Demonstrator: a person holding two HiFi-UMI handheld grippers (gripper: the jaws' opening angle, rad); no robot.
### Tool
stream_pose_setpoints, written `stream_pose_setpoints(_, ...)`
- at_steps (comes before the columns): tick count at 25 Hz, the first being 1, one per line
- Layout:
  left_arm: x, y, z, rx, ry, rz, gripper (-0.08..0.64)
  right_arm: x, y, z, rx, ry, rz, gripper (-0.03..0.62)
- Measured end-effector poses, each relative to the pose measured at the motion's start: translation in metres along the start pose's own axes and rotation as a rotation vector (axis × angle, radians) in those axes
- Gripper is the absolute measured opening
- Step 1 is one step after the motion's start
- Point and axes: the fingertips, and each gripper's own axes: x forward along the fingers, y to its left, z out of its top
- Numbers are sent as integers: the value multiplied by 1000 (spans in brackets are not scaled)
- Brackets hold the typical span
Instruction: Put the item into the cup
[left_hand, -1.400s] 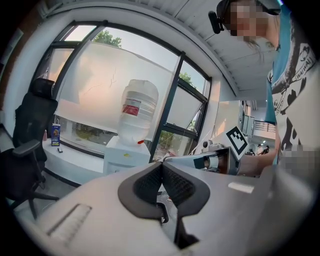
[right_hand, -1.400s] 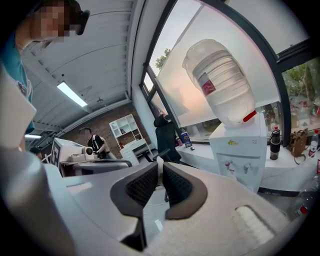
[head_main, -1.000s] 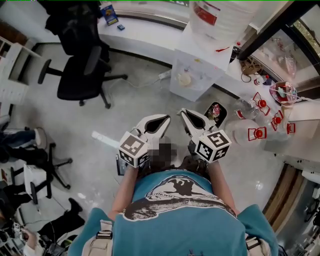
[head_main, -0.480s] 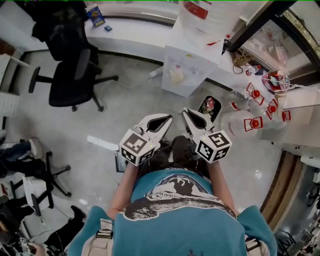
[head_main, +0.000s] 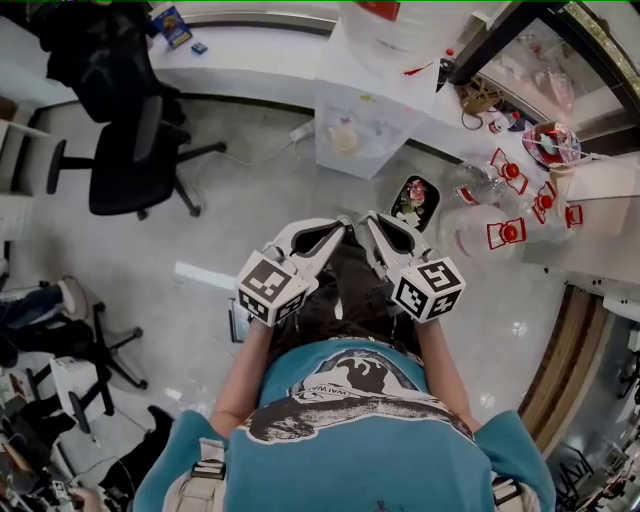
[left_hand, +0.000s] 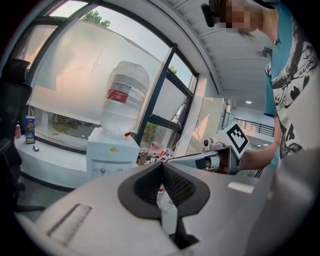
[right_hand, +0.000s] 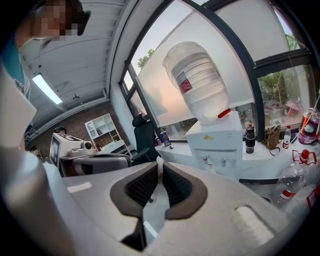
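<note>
Looking steeply down over a person in a teal shirt, above a pale grey floor. Holding the left claw and the right claw side by side in front of the body, tips pointing forward and angled toward each other, close but apart.

Left claw closed, dark ribbed pads pressed tip to tip, gripping nothing. Right claw likewise closed at the tips, with a thin gap lower down, also empty.

Ahead of both claws, a white water dispenser topped by a large upturned bottle, set against a white counter below tall windows. On the floor just right of the dispenser, a small black bin with colourful contents.

Toward the right edge, a cluster of clear bottles with red caps and a pink bowl-shaped thing. Cannot tell which of these small things is the cup or the item; all well apart from both claws.

At upper left, a black office chair.
</note>
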Motion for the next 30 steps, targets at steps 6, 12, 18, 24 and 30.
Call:
stream_pose_setpoints(6, 21, 27, 11, -10, 6, 31, 13, 28, -34, 11, 12, 19, 11, 25)
stream_pose_setpoints(12, 52, 60, 22, -35, 13, 57, 14, 68, -72, 21, 17, 50, 35, 25)
stream_pose_setpoints(18, 80, 92, 20, -58, 23, 73, 14, 114, -111, 17, 6, 104, 54, 25)
stream_pose_setpoints(24, 94, 127, 5, -102, 29, 120, 14, 156, -138, -1, -12, 169, 71, 25)
stream_pose_setpoints(30, 106, 144, -15, -132, 30, 142, 14, 188, -169, -29, -22, 205, 45, 25)
